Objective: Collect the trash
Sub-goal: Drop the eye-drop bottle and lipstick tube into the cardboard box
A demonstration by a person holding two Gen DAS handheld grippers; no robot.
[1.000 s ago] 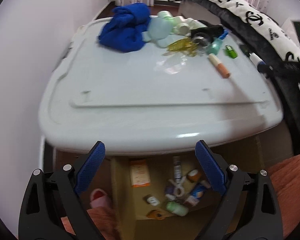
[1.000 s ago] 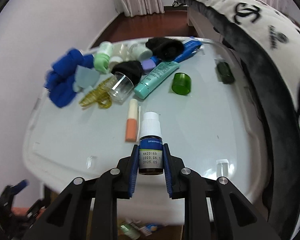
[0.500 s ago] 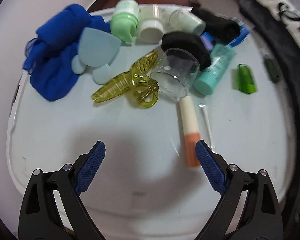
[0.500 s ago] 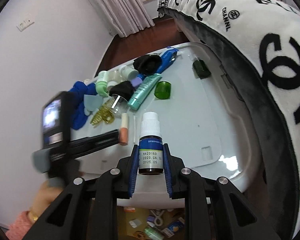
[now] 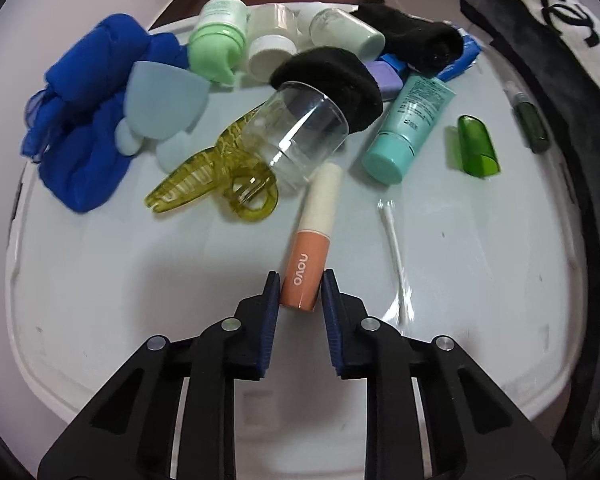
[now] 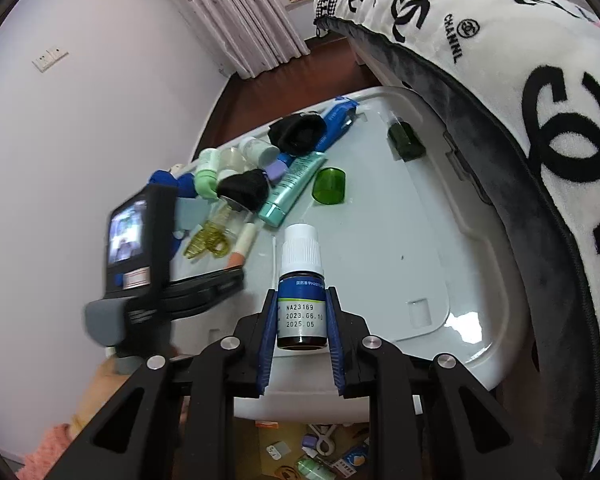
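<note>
My left gripper (image 5: 299,286) is shut on the orange end of a cream-and-orange lip gloss tube (image 5: 313,240) that lies on the white bin lid (image 5: 140,300). My right gripper (image 6: 302,302) is shut on a small dropper bottle (image 6: 302,280) with a white cap and blue label, held above the lid's near edge. The left gripper also shows in the right wrist view (image 6: 236,276), over the lip gloss tube (image 6: 244,242). A cardboard box (image 6: 312,452) with collected items sits on the floor below the lid.
On the lid lie a blue cloth (image 5: 84,120), a yellow hair clip (image 5: 216,180), a clear jar (image 5: 300,128), a teal tube (image 5: 412,124), a green cap (image 5: 476,146), a cotton swab (image 5: 394,240) and several bottles. A bed with a black-and-white blanket (image 6: 520,80) borders the right.
My left gripper moved forward over the lid and closed on the lip gloss tube. My right gripper kept its hold on the dropper bottle and drew back toward the lid's near edge.
</note>
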